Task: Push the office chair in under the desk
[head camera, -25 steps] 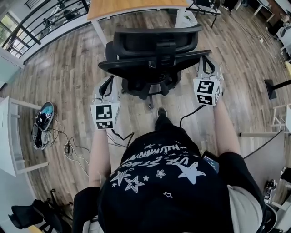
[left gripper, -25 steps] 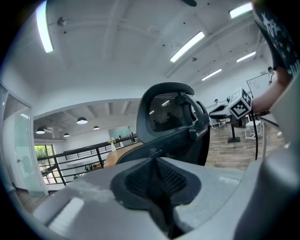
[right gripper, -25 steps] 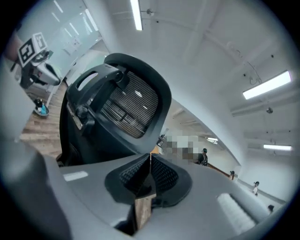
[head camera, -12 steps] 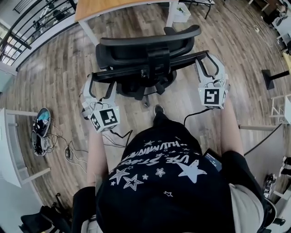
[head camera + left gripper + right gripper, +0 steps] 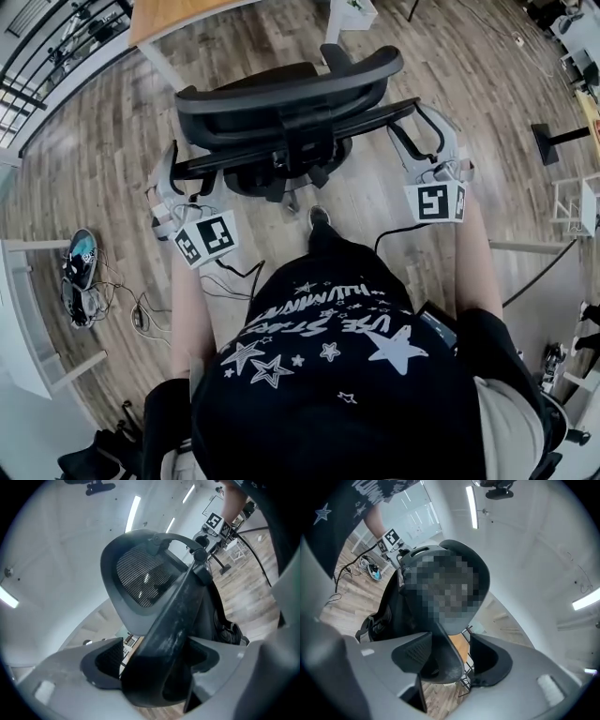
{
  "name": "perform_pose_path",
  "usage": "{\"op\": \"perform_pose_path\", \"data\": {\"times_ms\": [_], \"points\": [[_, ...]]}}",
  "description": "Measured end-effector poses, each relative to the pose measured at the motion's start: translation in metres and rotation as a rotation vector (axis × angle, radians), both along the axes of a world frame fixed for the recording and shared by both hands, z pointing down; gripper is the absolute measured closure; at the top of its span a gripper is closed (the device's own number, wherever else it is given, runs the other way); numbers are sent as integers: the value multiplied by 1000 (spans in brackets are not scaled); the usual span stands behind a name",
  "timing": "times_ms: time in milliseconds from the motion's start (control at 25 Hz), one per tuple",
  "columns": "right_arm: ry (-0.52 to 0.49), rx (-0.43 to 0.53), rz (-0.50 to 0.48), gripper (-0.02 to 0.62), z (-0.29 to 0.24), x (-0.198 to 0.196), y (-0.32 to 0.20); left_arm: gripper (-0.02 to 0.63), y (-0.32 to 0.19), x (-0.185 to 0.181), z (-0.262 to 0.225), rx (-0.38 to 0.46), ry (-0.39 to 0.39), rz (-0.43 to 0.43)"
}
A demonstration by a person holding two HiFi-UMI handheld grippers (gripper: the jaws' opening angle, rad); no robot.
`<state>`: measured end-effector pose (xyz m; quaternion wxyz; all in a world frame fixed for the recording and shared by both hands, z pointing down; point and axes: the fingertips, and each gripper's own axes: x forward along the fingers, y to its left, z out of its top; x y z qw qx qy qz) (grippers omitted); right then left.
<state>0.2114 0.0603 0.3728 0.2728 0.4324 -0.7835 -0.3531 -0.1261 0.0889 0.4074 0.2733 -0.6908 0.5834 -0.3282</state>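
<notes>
Shows one black chair [image 5: 281, 94] with mesh back, curved top rail and two armrests. Stands on the wood floor just short of one wood-topped desk [image 5: 164, 14], back toward the person, seat facing the desk. Spans left to right across the head view, slightly tilted. Straddled by two grippers: left gripper [image 5: 174, 173] spread wide around the left armrest [image 5: 202, 164], right gripper [image 5: 424, 131] opening around the right armrest [image 5: 398, 108] tip, neither clamping.
</notes>
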Motion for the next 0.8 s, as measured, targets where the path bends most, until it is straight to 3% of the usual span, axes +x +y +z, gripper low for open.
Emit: {"op": "perform_pose_path", "data": {"times_ms": [320, 560, 800], "points": [[-1, -30, -71, 314, -2, 2, -1, 215, -2, 0, -3, 10, -10, 17], [84, -56, -111, 268, 2, 3, -1, 215, -3, 1, -3, -2, -3, 7], [130, -80, -114, 265, 16, 1, -9, 215, -3, 0, -4, -6, 1, -2]]}}
